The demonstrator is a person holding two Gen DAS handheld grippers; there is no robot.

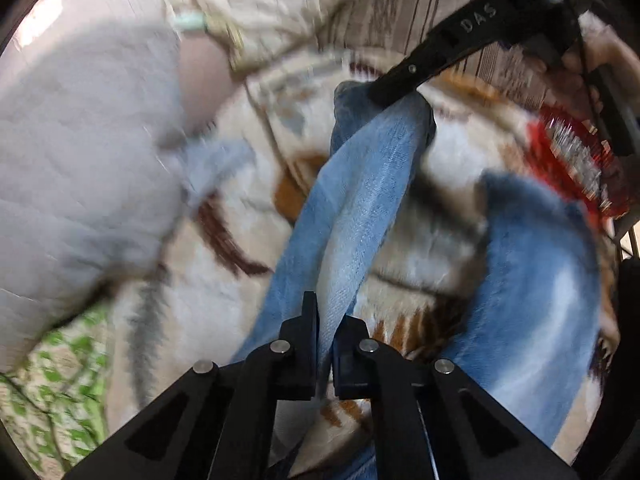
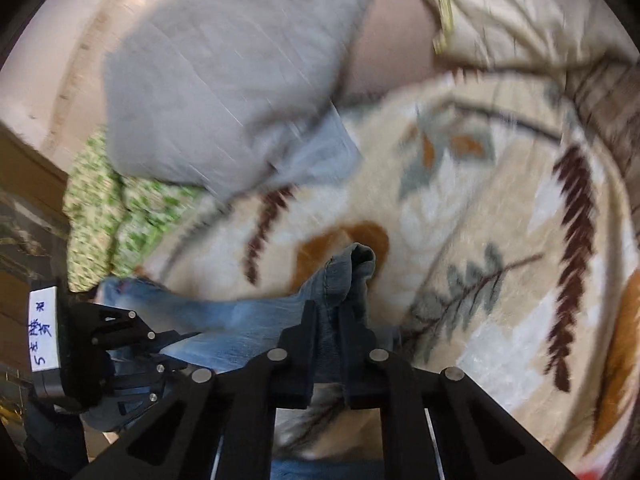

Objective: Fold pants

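Patterned blanket (image 2: 500, 200) underneath, grey pillow (image 2: 232, 80) beside. Left claw (image 1: 326, 320) clamped on blue jeans (image 1: 360, 184); right claw (image 2: 326, 320) clamped on jeans hem, denim stretched between both.

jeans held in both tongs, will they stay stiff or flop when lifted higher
The jeans likely flop: the denim sags and twists between the left tongs and right tongs. The loose part probably drags on the blanket. The grip seems secure, cloth bunched between both pairs.

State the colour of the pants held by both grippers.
Faded light blue denim pants, clearest in the left wrist view.
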